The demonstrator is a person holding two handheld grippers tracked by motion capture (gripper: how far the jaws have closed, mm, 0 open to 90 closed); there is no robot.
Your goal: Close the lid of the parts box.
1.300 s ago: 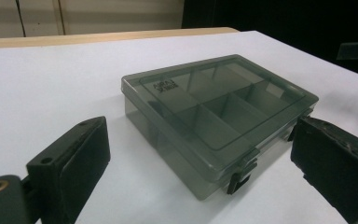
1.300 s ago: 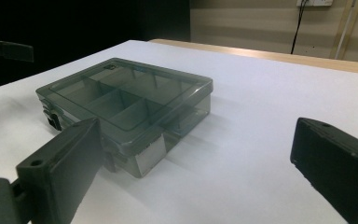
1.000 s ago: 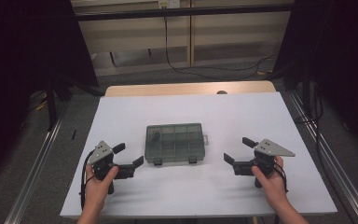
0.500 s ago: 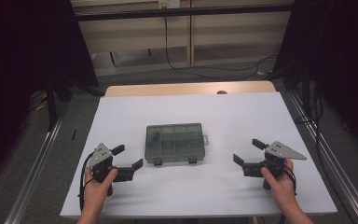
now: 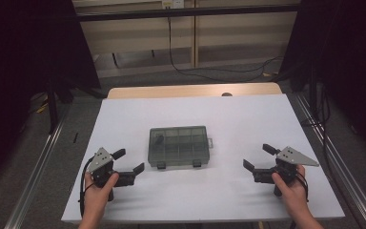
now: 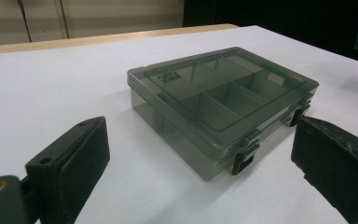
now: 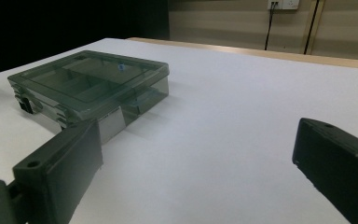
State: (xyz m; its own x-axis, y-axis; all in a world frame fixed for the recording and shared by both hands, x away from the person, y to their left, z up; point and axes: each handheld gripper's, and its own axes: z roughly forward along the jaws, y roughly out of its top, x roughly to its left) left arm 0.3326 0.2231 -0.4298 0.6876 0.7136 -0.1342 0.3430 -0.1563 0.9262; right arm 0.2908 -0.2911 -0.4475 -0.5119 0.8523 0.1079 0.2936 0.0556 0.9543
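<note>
A: Since a second ago your right claw (image 5: 259,161) has slid outward and a little toward you, away from the box; your left claw (image 5: 127,161) has kept its place.

B: And on the left now?

A: Your left hand (image 5: 96,191) grips its claw near the front left of the white worktop (image 5: 248,114). Its jaws stand spread wide, pinching nothing, and point toward the box's near left corner.

B: Where's the box?

A: The smoky clear compartment box (image 5: 178,145) lies flat in the middle of the worktop, lid closed, its two dark latches (image 6: 243,157) facing your side. You can see the dividers through the lid, and a small dark item in the far left compartment; what it is can't be told. Neither claw touches the box.

B: And the right?

A: Your right hand (image 5: 291,188) holds its claw near the front right, well apart from the box. Its jaws are spread wide too, empty, aimed leftward at the box.
</note>
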